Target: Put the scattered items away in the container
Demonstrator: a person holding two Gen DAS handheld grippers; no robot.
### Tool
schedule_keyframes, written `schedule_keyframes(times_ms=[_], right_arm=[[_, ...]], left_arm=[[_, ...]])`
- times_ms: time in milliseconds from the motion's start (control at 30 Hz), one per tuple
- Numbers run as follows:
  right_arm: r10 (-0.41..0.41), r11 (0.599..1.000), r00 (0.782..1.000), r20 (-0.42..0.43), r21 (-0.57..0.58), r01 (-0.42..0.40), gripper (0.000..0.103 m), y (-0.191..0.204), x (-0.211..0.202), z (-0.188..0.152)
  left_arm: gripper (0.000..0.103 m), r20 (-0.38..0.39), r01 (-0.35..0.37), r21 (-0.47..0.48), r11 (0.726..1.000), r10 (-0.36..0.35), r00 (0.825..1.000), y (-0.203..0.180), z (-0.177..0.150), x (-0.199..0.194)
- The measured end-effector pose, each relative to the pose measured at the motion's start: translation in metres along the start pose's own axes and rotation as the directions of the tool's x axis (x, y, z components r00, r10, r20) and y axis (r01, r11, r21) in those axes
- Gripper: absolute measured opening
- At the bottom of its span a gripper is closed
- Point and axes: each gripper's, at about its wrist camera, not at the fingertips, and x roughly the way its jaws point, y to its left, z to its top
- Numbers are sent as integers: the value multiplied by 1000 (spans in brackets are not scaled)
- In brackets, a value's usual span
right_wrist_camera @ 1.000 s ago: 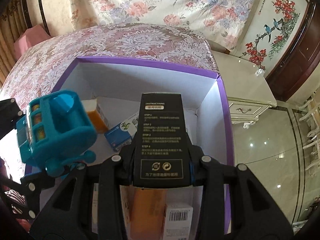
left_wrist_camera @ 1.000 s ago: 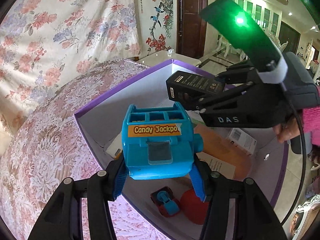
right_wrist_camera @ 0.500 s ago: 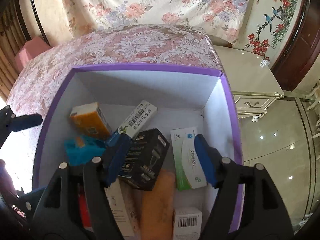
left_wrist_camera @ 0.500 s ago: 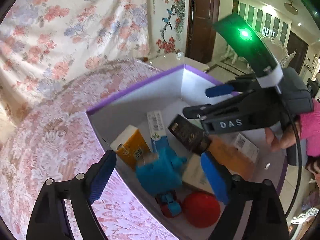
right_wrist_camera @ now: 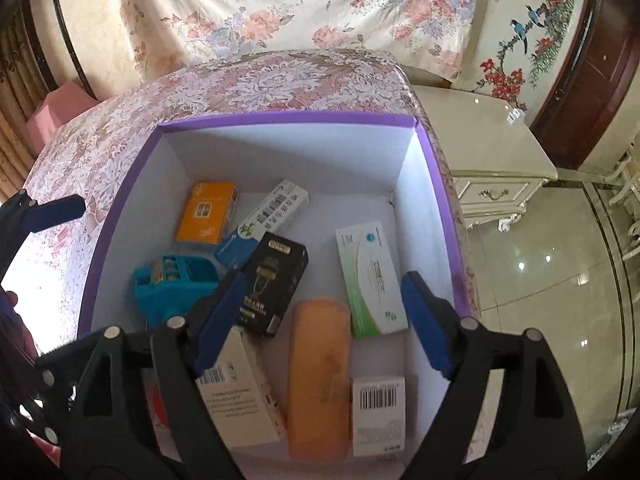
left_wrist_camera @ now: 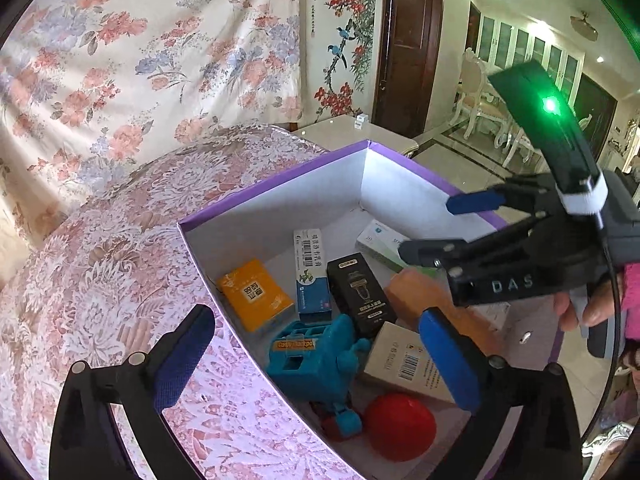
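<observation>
Blue toy [left_wrist_camera: 316, 354] and black box [right_wrist_camera: 272, 284] now inside purple box [right_wrist_camera: 280, 119], both grippers' fingers [left_wrist_camera: 184, 356] released.

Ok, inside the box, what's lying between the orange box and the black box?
The long blue-and-white carton lies between the orange box and the black box, slanted, its blue end by the black box. Both wrist views show it.

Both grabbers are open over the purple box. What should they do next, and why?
Probably lift both away. The left gripper and right gripper are open and hold nothing; the blue toy and black box already lie inside the purple box.
</observation>
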Motion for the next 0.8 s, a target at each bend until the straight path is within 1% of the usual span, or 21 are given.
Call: schedule_keyframes(times_ms=[100, 300, 400, 433, 500, 567, 633, 667, 800], right_arm=[[-7, 1000, 1000, -13, 21, 7, 92, -1, -7, -8], [-52, 998, 998, -40, 17, 53, 100, 10, -25, -26], [-76, 997, 996, -48, 14, 77, 102, 16, -37, -38], [-86, 996, 995, -52, 14, 86, 102, 17, -41, -42], [-104, 994, 993, -59, 14, 105, 102, 20, -50, -50], [-125, 992, 990, -68, 16, 126, 102, 22, -58, -56], [-140, 990, 987, -76, 10, 141, 102, 25, -65, -62], [-148, 989, 986, -81, 8, 149, 102, 26, -69, -65], [-182, 983, 976, -119, -10, 182, 102, 28, -81, -77]], left_arm=[[103, -13, 25, -16, 1000, -25, 1000, 1, -2, -2], [103, 5, -21, 20, 1000, 21, 1000, -8, -5, -16], [103, 34, -97, 55, 994, 95, 995, -16, -7, -26], [103, 46, -140, 65, 988, 137, 989, -19, -8, -29], [103, 73, -229, 84, 970, 224, 972, -28, -10, -38], [103, 67, -266, 84, 960, 261, 963, -31, -11, -42], [103, 59, -261, 66, 963, 258, 964, -33, -12, -48], [103, 50, -270, 57, 961, 267, 962, -34, -11, -50], [103, 37, -333, 38, 942, 332, 942, -37, -9, -57]])
